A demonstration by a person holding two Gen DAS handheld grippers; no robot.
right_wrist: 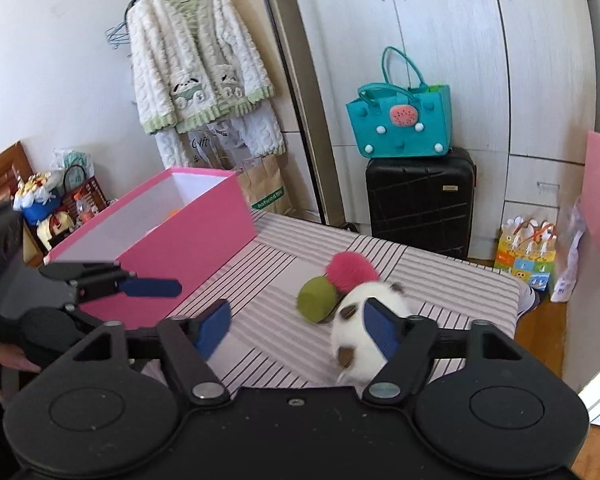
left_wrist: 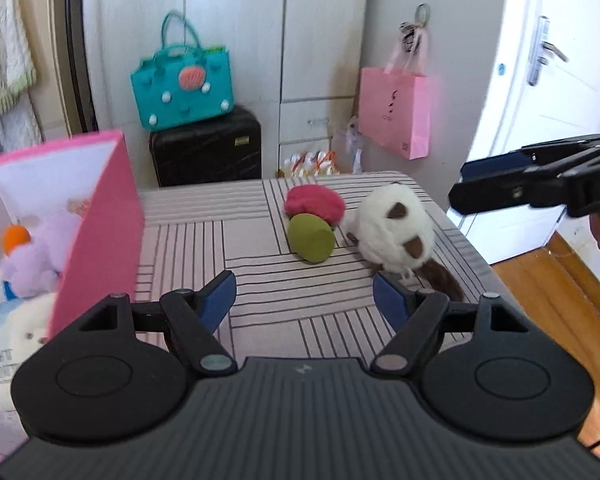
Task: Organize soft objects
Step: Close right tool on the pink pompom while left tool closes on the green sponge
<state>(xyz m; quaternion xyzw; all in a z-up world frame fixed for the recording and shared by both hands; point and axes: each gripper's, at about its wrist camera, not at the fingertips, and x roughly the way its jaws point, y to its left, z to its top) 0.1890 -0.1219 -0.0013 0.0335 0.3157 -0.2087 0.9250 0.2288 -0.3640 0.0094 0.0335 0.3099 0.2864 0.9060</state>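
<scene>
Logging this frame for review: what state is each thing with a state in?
Pink box: open, toys inside.
White plush: lying on the table, loose.
Green and pink plush: lying beside it, loose.
Left claw: open, empty.
Right claw: open, empty.
Wardrobe doors: closed.

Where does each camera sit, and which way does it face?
Left wrist: on the left gripper, looking down over the table at the cat plush, box to its left; right gripper enters from the right.
Right wrist: on the right gripper, above the same plush; left gripper at left.
Shared: table, plush, box, green toy, teal bag.
</scene>
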